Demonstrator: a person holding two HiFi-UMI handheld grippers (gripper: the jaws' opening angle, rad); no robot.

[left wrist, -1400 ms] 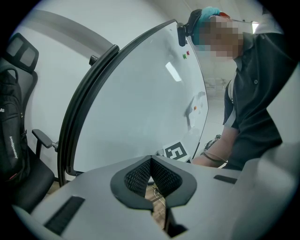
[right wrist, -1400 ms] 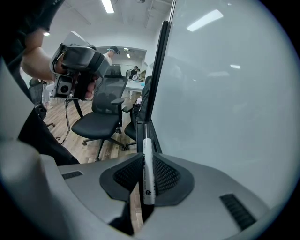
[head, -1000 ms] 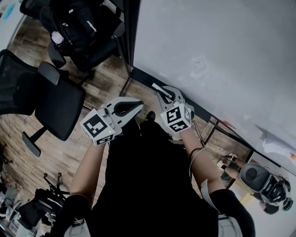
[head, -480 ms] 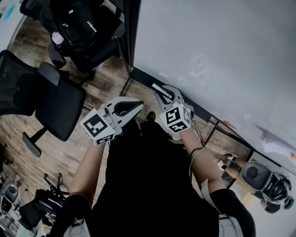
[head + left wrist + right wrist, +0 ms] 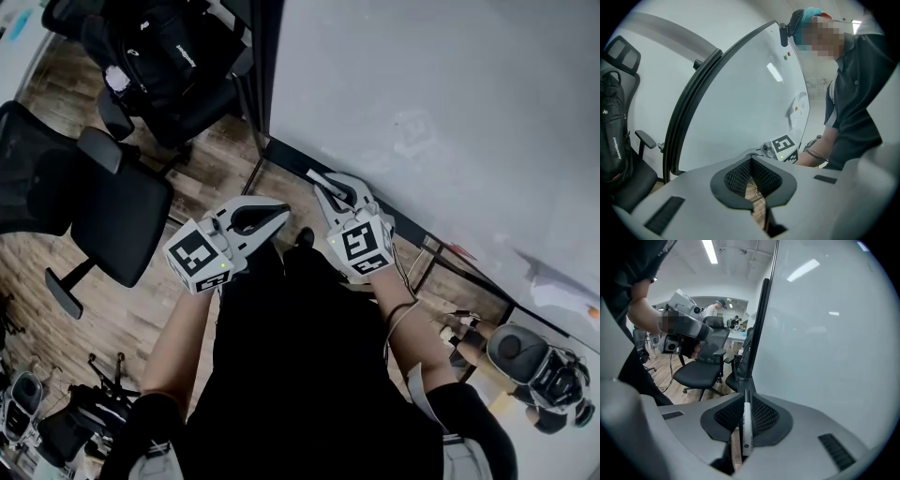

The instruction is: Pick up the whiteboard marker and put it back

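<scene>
A white whiteboard marker with a black cap is clamped between the jaws of my right gripper, its cap pointing forward toward the whiteboard's black frame. From the head view the right gripper sits close to the whiteboard's lower edge, the marker poking out at its tip. The whiteboard fills the right of that view. My left gripper hangs to the left of the right one, jaws closed together with nothing between them.
Black office chairs and a black backpack stand on the wood floor at left. The whiteboard's stand legs run under the board. Another person stands far off in the room.
My right gripper has shifted slightly toward the whiteboard's lower edge with the marker in it. The left gripper has stayed put.
</scene>
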